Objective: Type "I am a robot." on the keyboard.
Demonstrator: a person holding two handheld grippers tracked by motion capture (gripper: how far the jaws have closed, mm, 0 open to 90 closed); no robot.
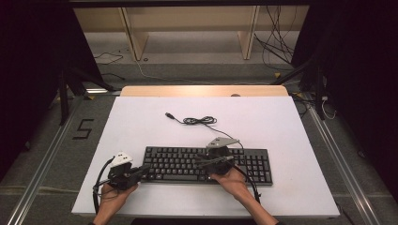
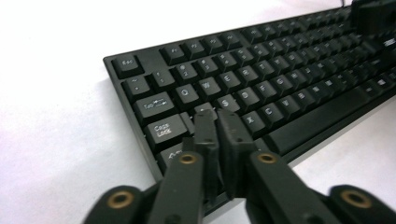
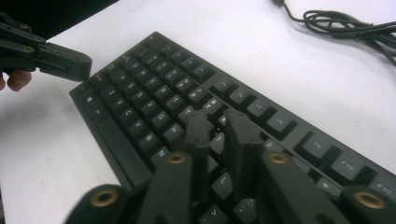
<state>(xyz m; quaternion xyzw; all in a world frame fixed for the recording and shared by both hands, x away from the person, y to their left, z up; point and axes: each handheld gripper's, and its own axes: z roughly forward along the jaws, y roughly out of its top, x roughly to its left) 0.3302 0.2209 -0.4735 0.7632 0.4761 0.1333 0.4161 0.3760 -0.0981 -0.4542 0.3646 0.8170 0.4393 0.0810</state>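
Near edge of the white surface [image 1: 155, 206]: both hands in from the bottom, each with a tool poised over the black keyboard [image 1: 178, 164].

Left tool [image 1: 143, 169], also [image 2: 219, 116]: jaws pressed together, nothing between them, tips hovering over or just touching the left end of the keyboard [image 2: 261, 79] around the A/S keys, beside Caps Lock. Contact unclear.

Right tool [image 1: 206, 161], also [image 3: 217, 123]: jaws nearly together with a thin gap, pinching nothing, tips over the middle of the keyboard [image 3: 154, 98] in the home-row area. Whether it presses a key I cannot tell.

Step in hand, judged: typing or poking keys with closed tips. To do it well: keep the jaws together so the tip is one narrow point, come straight down on the centre of a single keycap, press lightly, lift clear before moving sideways. A slanted approach could catch two keys or shove the board. Keep the two tools well apart so they don't collide.

The keyboard lies flat, long side parallel to the near edge, just ahead of both hands, under both tool tips.

Farther back: its cable [image 1: 199, 121], loosely coiled with the plug end free, lies on the surface behind the keyboard, apart from both tools.
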